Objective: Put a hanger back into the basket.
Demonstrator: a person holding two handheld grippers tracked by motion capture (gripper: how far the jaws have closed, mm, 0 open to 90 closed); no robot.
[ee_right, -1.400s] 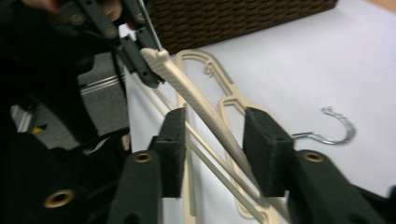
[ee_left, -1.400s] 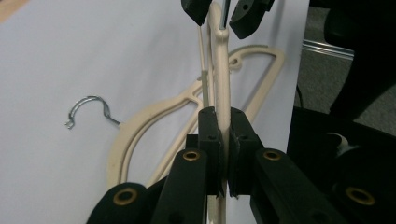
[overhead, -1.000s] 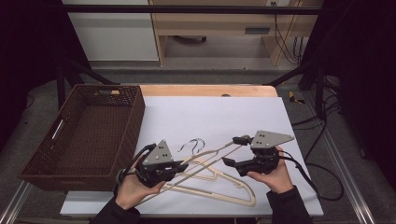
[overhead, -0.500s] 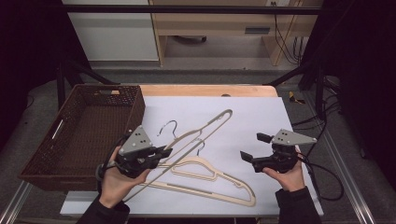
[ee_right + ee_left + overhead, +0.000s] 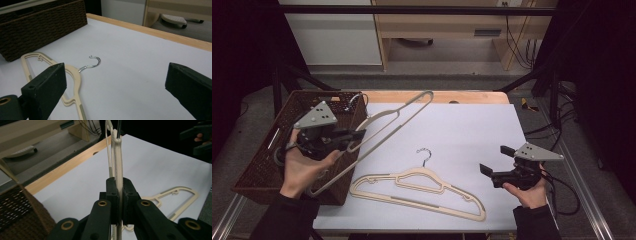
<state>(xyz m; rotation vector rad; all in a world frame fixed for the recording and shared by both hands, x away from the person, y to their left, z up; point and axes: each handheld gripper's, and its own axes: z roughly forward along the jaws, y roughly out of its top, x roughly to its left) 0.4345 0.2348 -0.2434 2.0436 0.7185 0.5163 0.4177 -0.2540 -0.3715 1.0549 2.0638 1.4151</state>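
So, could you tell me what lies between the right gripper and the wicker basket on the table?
In the high view, a beige hanger lies flat on the white tabletop between the open right gripper and the basket.

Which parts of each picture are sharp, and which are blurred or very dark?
High view: the white table is evenly lit, its surroundings nearly black. Left gripper view: the left gripper clamping the lifted hanger looks sharp, the basket soft. Right gripper view: the open right gripper is blurred, the lying hanger clearer.
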